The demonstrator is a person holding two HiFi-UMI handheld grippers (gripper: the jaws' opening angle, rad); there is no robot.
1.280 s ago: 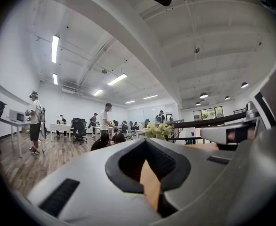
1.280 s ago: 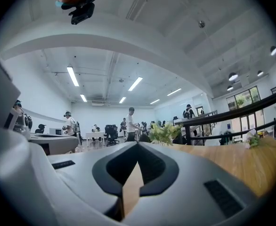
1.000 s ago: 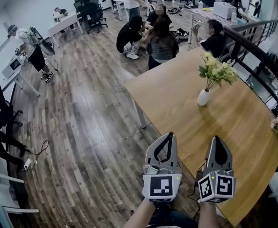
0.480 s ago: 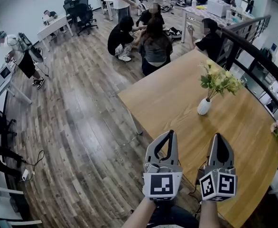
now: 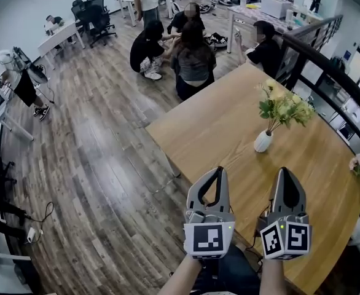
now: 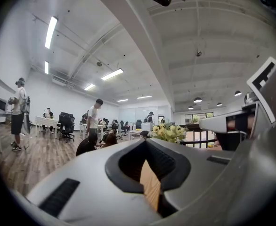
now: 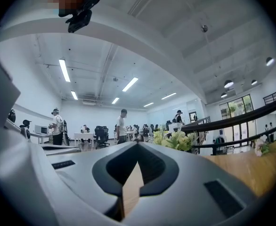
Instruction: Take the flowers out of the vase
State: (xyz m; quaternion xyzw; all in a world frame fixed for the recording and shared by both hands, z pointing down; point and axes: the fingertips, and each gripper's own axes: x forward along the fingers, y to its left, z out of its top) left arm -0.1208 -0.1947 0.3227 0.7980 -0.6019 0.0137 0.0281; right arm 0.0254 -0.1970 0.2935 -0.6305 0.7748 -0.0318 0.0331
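Note:
A white vase (image 5: 263, 141) with yellow-green flowers (image 5: 283, 106) stands upright in the middle of the wooden table (image 5: 217, 121). Both grippers are held level over the table's near edge, well short of the vase. My left gripper (image 5: 219, 171) is shut with nothing in it. Beside it, my right gripper (image 5: 285, 171) is shut and empty too. In the left gripper view the flowers (image 6: 168, 132) show far off above the closed jaw tips (image 6: 145, 140). In the right gripper view the flowers (image 7: 175, 139) sit slightly right of the tips (image 7: 138, 144).
A small pink flower (image 5: 358, 162) lies near the table's right edge. A black railing (image 5: 327, 60) runs along the right side. Several people (image 5: 192, 57) sit on the floor beyond the table's far corner. Desks and chairs (image 5: 94, 17) stand further back.
Both grippers have advanced level toward the table together, and the vase now sits a little nearer in the head view. Both stay shut.

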